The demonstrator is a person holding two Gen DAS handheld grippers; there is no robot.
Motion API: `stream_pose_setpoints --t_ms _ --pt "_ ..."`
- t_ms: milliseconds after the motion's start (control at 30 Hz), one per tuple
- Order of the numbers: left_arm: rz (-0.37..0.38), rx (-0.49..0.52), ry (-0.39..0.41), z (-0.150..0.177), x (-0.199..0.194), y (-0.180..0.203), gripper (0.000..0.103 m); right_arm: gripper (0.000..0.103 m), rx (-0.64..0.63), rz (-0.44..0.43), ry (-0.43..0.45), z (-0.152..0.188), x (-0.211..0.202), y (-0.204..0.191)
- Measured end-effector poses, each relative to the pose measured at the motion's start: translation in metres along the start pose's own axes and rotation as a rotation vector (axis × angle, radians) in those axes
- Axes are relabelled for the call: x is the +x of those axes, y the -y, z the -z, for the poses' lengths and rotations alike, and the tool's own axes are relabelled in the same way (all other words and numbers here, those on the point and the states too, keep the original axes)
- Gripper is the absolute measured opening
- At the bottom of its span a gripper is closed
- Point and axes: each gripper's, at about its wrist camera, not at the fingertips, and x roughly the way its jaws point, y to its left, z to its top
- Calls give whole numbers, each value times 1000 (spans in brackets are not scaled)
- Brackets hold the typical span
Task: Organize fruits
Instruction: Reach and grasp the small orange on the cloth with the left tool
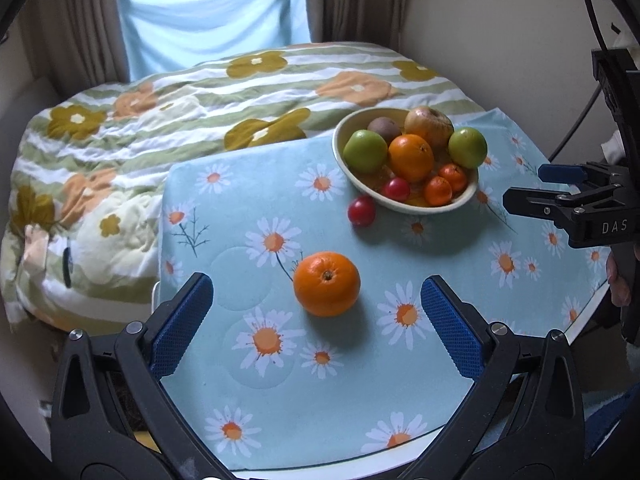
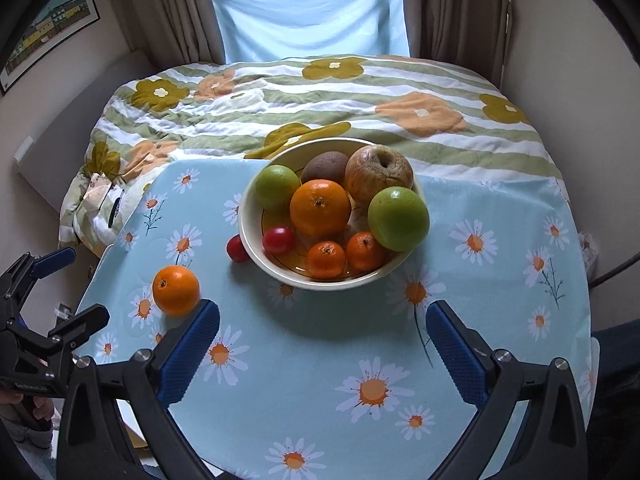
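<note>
Right wrist view: bowl [image 2: 256,256] on the bench [image 2: 500,208] holds eight fruits: two green apples, one orange, two mandarins, one kiwi, one wrinkled apple, one red plum. Left of the bowl: one plum [image 2: 237,249] touching it, one orange [image 2: 176,290] apart. Right claw [image 2: 322,350] and left claw [image 1: 316,320] both spread wide, empty.

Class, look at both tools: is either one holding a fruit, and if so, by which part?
Nothing is held. The left tool is open with the loose orange lying ahead between its fingers, untouched. The right tool is open and bare.
</note>
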Motion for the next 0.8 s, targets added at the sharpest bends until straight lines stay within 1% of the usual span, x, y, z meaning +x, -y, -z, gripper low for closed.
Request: stream_pose_setpoints --t_ms 133,233,333,367,433,500,567,700,733,767,800 --pt "51 61 -32 3 26 -7 103 103 59 20 -15 5 16 -10" --pt "58 127 -60 4 49 -7 103 103 90 34 -34 8 32 -17" --pt "80 196 -92 7 71 0 103 103 119 40 -45 12 46 -24" --pt "90 216 -103 8 77 2 99 103 130 40 -48 13 50 -25" --pt "105 246 -120 11 87 6 94 103 151 42 -53 14 58 -28" --pt "117 263 -127 13 94 8 93 103 167 48 -56 14 63 -30" --pt "126 273 -134 13 100 7 85 103 182 51 -59 15 67 -31" --pt "145 278 -141 12 108 6 84 103 205 51 -60 16 72 -32" --pt "149 279 -142 11 109 5 82 103 210 51 -60 16 73 -32" --pt "154 281 -144 11 111 6 74 103 214 50 -60 16 74 -32" --pt "160 284 -147 12 112 5 69 103 218 49 -62 16 75 -33"
